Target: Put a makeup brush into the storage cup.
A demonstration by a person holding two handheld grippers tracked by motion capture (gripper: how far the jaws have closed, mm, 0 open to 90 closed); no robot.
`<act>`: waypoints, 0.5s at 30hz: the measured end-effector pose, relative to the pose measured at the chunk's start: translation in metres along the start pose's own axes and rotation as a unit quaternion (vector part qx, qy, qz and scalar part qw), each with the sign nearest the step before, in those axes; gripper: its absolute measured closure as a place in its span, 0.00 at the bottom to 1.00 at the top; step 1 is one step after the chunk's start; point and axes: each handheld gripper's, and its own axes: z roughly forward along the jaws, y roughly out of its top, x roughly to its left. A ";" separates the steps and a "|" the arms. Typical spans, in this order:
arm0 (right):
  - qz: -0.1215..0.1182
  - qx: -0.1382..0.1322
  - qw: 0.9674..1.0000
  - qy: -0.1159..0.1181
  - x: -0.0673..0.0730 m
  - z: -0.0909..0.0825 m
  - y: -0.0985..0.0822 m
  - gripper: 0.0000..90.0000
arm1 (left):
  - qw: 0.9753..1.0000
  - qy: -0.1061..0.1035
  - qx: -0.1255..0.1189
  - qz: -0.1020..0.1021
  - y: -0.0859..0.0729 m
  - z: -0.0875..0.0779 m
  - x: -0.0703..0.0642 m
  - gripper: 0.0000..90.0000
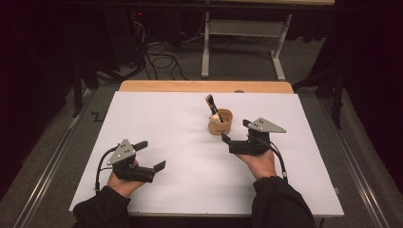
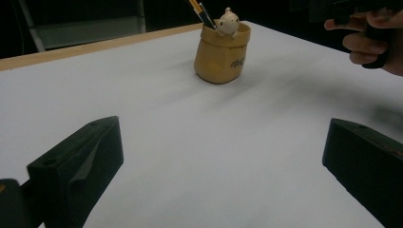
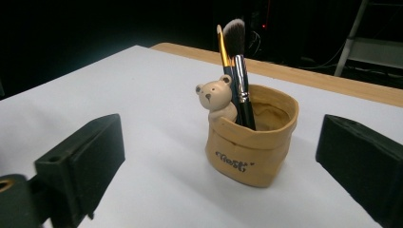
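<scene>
White sheet (image 1: 157,142) covering desk, wooden edge (image 1: 204,86) showing at far side. Grey carpet floor (image 1: 247,61) lying beyond. White metal table frame (image 1: 244,38) standing behind, black cables (image 1: 159,59) trailing on floor. Surroundings lying in darkness.

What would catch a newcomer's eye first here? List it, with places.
A tan pot shaped like a rolled-down bag stands past the middle of the white table. A little bear peeks over its rim, beside two makeup brushes standing inside. The right tool, open, sits just beside the pot; the left tool waits open near the front edge.
</scene>
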 end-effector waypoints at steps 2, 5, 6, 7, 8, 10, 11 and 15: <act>-0.008 0.002 1.000 -0.001 0.001 -0.005 -0.001 0.01 | 1.000 0.000 0.001 0.000 0.000 0.000 0.000 0.01; -0.015 -0.001 1.000 -0.002 0.002 -0.015 -0.005 0.01 | 1.000 0.001 0.001 -0.002 -0.001 0.000 0.000 0.01; -0.015 -0.002 1.000 -0.002 0.002 -0.018 -0.006 0.01 | 1.000 0.002 0.002 -0.002 -0.001 0.001 0.001 0.01; -0.016 -0.003 1.000 -0.002 0.002 -0.021 -0.008 0.01 | 1.000 0.003 0.002 -0.003 -0.001 0.001 0.001 0.01; -0.019 -0.003 1.000 -0.003 0.002 -0.024 -0.009 0.01 | 1.000 0.003 0.003 -0.003 -0.001 0.001 0.001 0.01; -0.024 -0.002 1.000 -0.006 0.003 -0.031 -0.012 0.01 | 1.000 0.004 0.003 -0.004 -0.001 0.001 0.001 0.01; -0.025 -0.004 1.000 -0.005 0.002 -0.035 -0.014 0.01 | 1.000 0.004 0.003 -0.004 -0.001 0.001 0.001 0.01; -0.025 -0.008 1.000 -0.011 0.001 -0.049 -0.021 0.01 | 1.000 0.005 0.005 -0.005 -0.002 0.002 0.001 0.01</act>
